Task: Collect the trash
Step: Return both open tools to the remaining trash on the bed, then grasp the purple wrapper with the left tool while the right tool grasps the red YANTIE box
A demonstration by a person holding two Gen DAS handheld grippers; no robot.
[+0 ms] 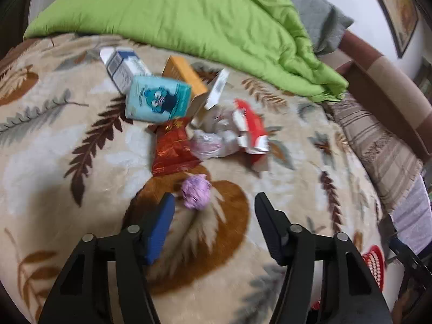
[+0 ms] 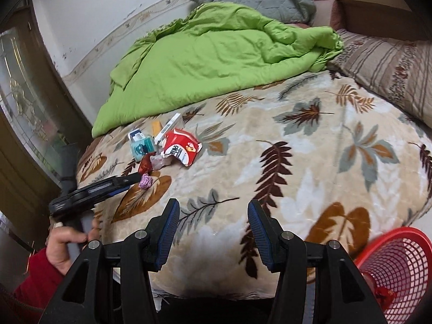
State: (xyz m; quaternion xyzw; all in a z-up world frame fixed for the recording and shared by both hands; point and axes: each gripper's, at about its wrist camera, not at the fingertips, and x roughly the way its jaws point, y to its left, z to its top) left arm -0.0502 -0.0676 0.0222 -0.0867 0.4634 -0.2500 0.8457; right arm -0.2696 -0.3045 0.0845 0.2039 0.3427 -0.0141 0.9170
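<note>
Green quilt, striped pillow

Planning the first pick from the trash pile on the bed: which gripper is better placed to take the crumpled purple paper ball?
Left. The left gripper is open just short of the purple paper ball, which lies beside one of its fingers. The right gripper is open over bare blanket, well away from the pile.

**Trash heap on the bed, both tools near it**

Your right tool hangs with its jaws apart and nothing between them, above the leaf-print blanket. Your left tool reaches toward the crumpled purple paper ball. Behind it lie a red carton and a teal box. A red mesh basket stands at lower right.
</note>
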